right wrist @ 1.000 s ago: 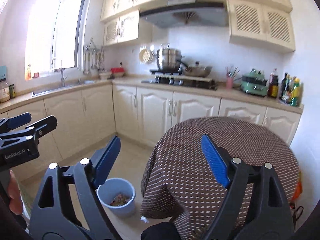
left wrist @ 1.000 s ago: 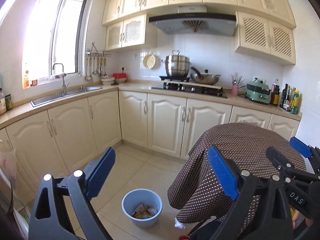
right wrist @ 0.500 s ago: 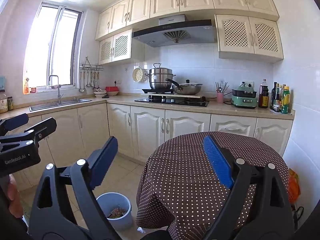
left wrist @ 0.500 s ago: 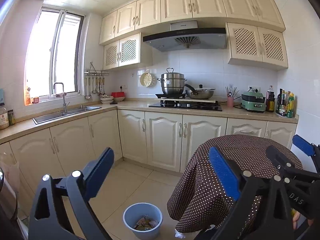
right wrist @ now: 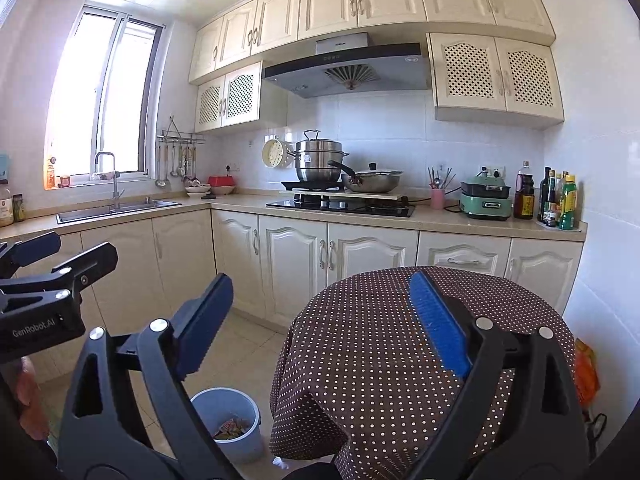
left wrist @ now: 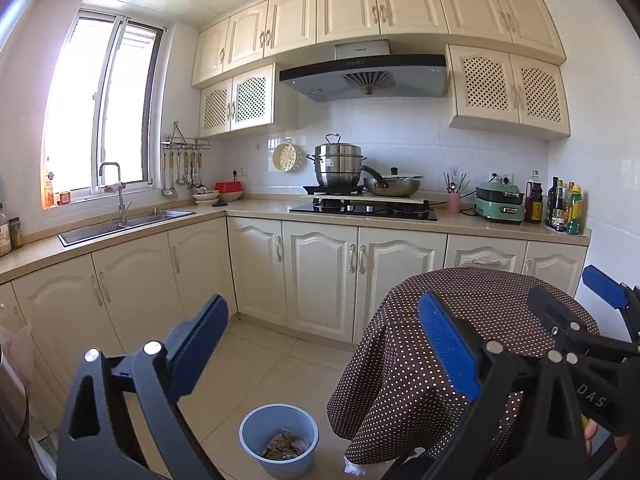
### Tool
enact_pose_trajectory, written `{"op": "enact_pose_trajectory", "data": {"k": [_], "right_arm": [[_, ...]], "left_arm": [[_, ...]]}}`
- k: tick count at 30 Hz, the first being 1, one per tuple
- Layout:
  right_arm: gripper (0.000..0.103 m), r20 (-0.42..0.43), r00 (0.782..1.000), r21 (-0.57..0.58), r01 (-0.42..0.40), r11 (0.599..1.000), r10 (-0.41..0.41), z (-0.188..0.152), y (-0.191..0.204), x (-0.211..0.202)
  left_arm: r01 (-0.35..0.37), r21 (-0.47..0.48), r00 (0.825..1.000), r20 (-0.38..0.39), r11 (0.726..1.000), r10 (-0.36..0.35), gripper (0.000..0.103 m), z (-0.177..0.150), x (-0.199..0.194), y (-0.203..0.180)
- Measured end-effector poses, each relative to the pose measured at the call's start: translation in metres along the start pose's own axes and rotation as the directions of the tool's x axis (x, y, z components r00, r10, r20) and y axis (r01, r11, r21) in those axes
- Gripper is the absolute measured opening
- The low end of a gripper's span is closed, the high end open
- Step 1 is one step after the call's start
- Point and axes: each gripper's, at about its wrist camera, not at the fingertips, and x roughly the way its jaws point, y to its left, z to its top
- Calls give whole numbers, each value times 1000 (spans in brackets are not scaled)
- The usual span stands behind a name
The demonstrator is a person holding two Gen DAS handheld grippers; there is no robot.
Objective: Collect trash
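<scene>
A light blue trash bin (left wrist: 279,436) stands on the tiled floor with wrappers inside; it also shows in the right wrist view (right wrist: 230,420). Beside it is a round table under a brown polka-dot cloth (left wrist: 472,320) (right wrist: 380,340). A small white scrap (left wrist: 354,468) lies on the floor at the cloth's hem. My left gripper (left wrist: 324,344) is open and empty, held high above the floor and bin. My right gripper (right wrist: 320,312) is open and empty, above the table's near left edge. Each gripper shows in the other's view.
Cream cabinets (left wrist: 320,276) line the far wall and left side. The counter holds a sink (left wrist: 124,224), a stove with pots (left wrist: 360,200) and bottles (left wrist: 564,208). An orange bag (right wrist: 586,372) hangs right of the table.
Both cameras have tilted upward and drawn back a little, so more of the upper cabinets and ceiling shows. Both grippers stay open and empty.
</scene>
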Motion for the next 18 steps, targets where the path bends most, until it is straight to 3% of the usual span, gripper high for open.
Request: {"op": "enact_pose_trajectory", "data": {"k": [18], "right_arm": [[90,-7,1000,0,-2,1000,2,-1,5,2]], "left_arm": [[14,-9,1000,-7,1000,-14,94,-1,4,3]]}}
